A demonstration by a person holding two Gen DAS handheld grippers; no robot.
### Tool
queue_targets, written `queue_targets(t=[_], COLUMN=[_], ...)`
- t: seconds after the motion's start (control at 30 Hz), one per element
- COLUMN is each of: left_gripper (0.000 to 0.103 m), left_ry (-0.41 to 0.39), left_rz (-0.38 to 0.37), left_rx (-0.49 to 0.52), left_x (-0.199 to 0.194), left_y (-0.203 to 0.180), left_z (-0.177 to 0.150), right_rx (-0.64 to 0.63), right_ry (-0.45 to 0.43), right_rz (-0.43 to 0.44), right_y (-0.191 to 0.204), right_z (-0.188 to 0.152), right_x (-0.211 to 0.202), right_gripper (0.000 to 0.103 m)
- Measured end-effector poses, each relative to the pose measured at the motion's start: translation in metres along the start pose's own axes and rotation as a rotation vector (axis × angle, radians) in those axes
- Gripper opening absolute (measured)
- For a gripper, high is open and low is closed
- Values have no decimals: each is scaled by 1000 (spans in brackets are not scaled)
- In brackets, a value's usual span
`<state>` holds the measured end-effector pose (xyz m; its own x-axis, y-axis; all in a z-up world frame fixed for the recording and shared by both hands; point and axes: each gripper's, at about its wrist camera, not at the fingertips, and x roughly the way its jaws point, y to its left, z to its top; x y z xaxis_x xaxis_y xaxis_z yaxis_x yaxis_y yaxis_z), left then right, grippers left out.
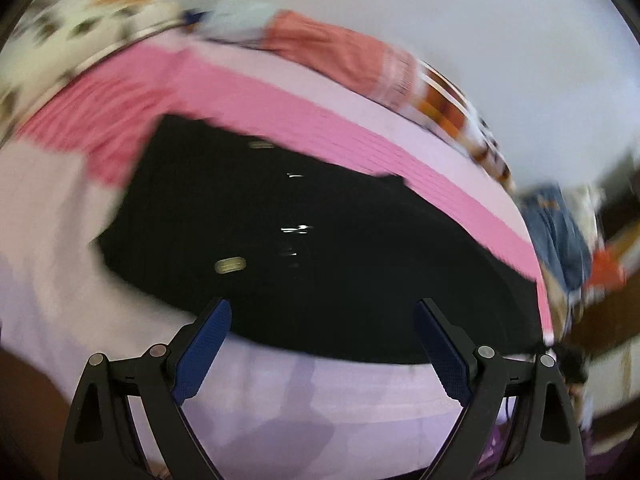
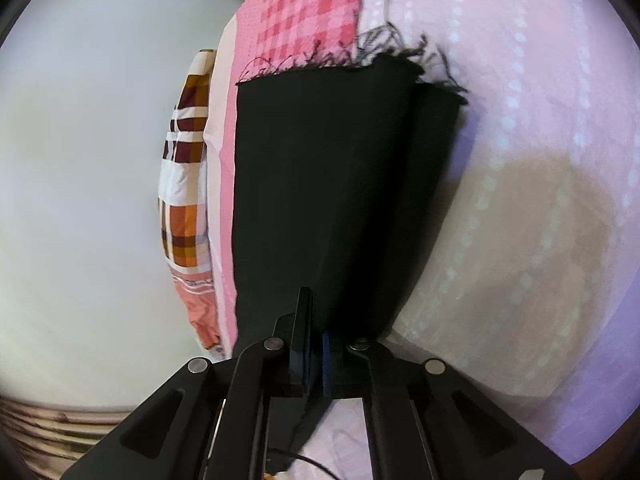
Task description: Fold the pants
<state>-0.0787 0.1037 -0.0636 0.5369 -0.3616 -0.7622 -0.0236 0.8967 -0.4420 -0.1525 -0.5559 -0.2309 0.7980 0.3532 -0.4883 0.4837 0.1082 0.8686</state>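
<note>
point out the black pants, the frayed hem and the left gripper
black pants (image 1: 320, 248), left wrist view, middle of the cloth
frayed hem (image 2: 360, 62), right wrist view, loose threads at the far edge
left gripper (image 1: 322, 344), left wrist view, midway between open fingertips

Black pants with a frayed hem lie flat, legs stacked, on the bed.

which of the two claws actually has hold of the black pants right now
The right claw: its fingers are pinched shut on the black pants. The left claw is spread wide open, holding nothing.
</note>
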Motion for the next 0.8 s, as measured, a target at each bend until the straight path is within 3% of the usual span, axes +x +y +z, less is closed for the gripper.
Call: queue_targets(t=[0.17,0.4,0.47,0.57,0.63,0.67,0.8], left_gripper=[90,87,84,68,36,30,22], left_ry=[-17,-28,5,36,39,32,-12], left_rz=[36,4,11,-1,31,59,106], left_rx=[-145,-146,-157,-192,-179,-165,-123], left_x=[-16,-11,1,13,16,16,9], left_y=[57,71,77,86,86,85,76], left_z=[-8,0,7,12,15,16,23], right_rx=[-37,23,29,22,21,17,-19], right_ry=[0,33,32,32,32,34,24], right_rz=[-27,27,31,25,23,21,-9], right_y=[5,-5,-6,-5,-4,-4,3], right_z=[0,-1,-1,-2,-2,-2,-5], right_x=[0,3,2,1,1,1,-2], right_gripper=[2,3,3,3,3,3,4])
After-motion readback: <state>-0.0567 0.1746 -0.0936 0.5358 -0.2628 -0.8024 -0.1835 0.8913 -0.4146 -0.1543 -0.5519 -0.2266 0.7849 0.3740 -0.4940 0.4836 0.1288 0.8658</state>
